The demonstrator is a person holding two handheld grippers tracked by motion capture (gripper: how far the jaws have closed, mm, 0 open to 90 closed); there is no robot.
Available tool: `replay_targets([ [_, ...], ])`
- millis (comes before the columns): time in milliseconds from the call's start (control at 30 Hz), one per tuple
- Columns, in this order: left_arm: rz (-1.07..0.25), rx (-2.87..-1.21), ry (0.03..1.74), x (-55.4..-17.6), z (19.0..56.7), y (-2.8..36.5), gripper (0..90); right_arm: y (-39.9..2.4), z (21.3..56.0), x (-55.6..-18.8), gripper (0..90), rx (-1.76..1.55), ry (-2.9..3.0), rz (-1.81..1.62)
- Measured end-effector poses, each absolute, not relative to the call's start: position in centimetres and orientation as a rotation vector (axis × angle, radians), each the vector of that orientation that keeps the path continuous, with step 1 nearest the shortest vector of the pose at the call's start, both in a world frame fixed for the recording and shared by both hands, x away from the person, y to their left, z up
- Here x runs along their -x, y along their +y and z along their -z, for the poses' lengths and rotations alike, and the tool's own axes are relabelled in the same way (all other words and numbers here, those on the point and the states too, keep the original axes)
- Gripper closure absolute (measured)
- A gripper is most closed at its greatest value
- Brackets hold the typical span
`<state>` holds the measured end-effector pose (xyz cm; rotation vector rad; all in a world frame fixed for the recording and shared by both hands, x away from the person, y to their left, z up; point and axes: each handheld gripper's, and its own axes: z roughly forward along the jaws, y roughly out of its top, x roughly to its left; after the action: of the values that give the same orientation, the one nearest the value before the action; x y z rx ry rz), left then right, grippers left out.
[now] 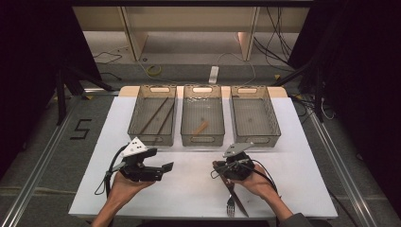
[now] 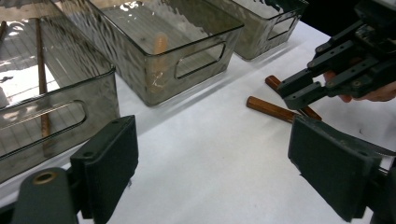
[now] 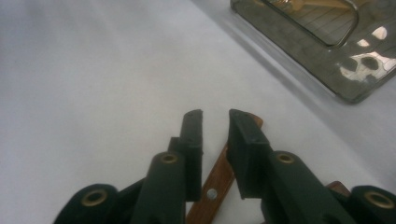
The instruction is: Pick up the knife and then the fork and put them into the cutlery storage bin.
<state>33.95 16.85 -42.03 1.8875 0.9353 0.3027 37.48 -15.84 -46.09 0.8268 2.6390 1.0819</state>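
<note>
Three clear bins sit in a row at the far side of the white tabletop (image 1: 189, 189); the middle bin (image 1: 203, 115) serves as landmark. To its left, the left bin (image 1: 153, 115) holds two long dark sticks (image 1: 158, 116). Inside the middle bin lies a short pale wooden piece (image 1: 201, 127). To its right stands the right bin (image 1: 254, 116).

Nearer the person than the middle bin and to its left, the left gripper (image 1: 163, 168) is held in the left hand (image 1: 124, 184), its jaws wide apart with nothing between them. Nearer than the middle bin and slightly right, the right gripper (image 3: 215, 122) hangs just above a wooden knife handle (image 3: 215, 184), its jaws narrowly apart and not clamped on it. A fork (image 1: 230, 201) and the knife (image 1: 236, 196) lie together below that gripper, near the tabletop's near edge.
</note>
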Motion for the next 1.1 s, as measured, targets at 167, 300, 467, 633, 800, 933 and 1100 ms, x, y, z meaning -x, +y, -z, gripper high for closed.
replay_targets([
  [167, -0.328, -1.914, 0.919, -33.9, 42.1, 16.7, 15.6, -15.4, 46.3, -37.6, 85.6, -0.809, 2.668, -1.053],
  [300, -0.327, -1.912, 0.92, -33.9, 42.2, 16.8, 15.6, -14.9, 46.5, -37.7, 87.2, -0.782, 2.706, -1.021],
  [467, -0.332, -1.926, 0.917, -33.9, 42.3, 16.6, 15.6, -14.3, 47.0, -38.0, 89.3, -0.757, 2.755, -0.96],
  [633, -0.332, -1.923, 0.921, -33.9, 42.3, 16.7, 15.6, -14.4, 47.4, -38.6, 90.0, -0.766, 2.789, -0.91],
  [800, -0.338, -1.932, 0.918, -33.9, 42.3, 16.6, 15.6, -14.3, 47.6, -38.6, 90.0, -0.732, 2.789, -0.848],
  [933, -0.341, -1.931, 0.92, -33.8, 42.4, 16.6, 15.6, -15.0, 47.4, -38.9, 90.0, -0.761, 2.782, -0.827],
  [1100, -0.342, -1.929, 0.922, -33.8, 42.3, 16.7, 15.6, -15.9, 47.3, -39.2, 90.0, -0.808, 2.787, -0.811],
])
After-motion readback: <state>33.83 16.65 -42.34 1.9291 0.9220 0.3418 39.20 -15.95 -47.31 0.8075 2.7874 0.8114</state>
